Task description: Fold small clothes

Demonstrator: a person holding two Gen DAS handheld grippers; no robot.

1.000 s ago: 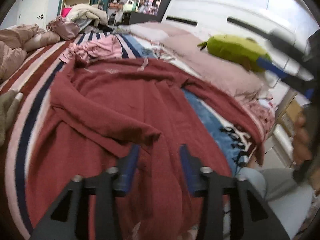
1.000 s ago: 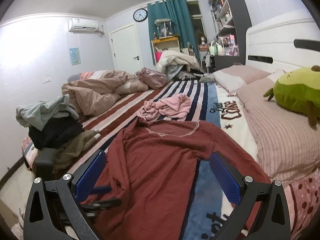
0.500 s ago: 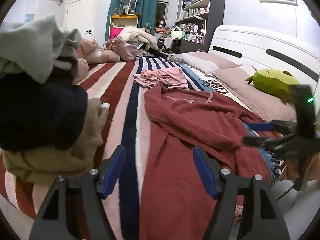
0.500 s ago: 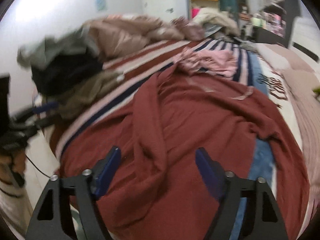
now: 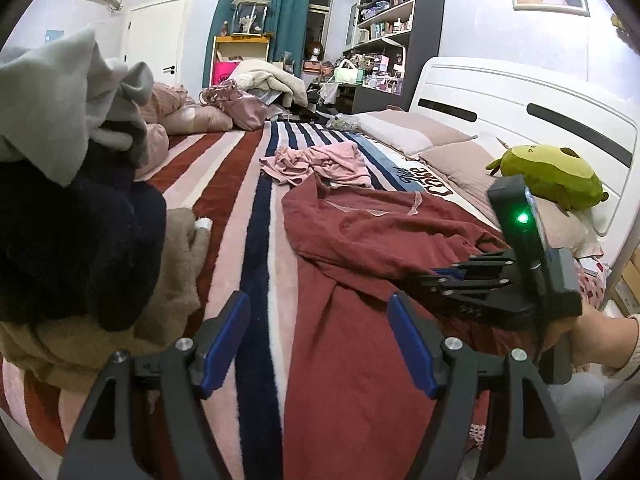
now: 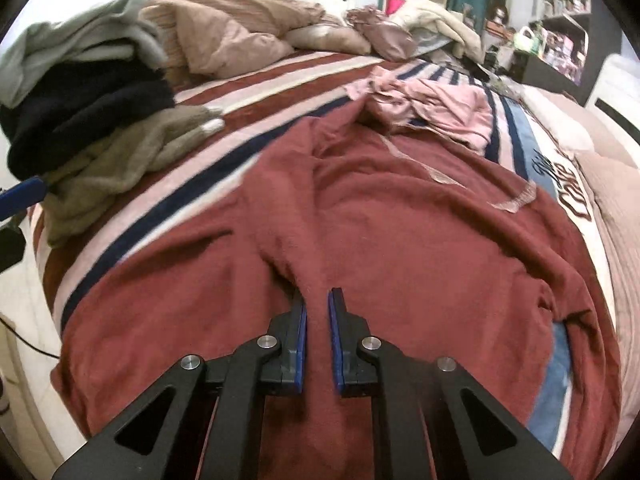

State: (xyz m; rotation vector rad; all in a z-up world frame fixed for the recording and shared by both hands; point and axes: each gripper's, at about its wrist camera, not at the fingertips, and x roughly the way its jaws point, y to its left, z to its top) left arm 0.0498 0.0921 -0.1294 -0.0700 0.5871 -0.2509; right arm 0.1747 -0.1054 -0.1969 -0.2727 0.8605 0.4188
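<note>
A maroon long-sleeved top (image 5: 380, 232) (image 6: 400, 220) lies spread and rumpled on the striped bed cover. My right gripper (image 6: 318, 298) is down on its near part, shut on a pinched ridge of the maroon cloth. From the left wrist view it (image 5: 432, 276) reaches in from the right, held by a hand (image 5: 592, 332). My left gripper (image 5: 318, 300) hovers over the top's left edge and the cover; its jaws are opening with nothing between them. One blue finger of it (image 6: 24, 194) shows at the right wrist view's left edge.
A crumpled pink garment (image 5: 320, 162) (image 6: 432, 104) lies just beyond the top's collar. A pile of grey, dark and tan clothes (image 5: 80, 200) (image 6: 80, 92) sits on the left side of the bed. A green plush (image 5: 548, 172) rests on pillows by the white headboard (image 5: 500, 96).
The right gripper came down onto the maroon top and went from wide open to shut on a fold. The left gripper swung left off the cloth, lifted a little and widened its jaws.
</note>
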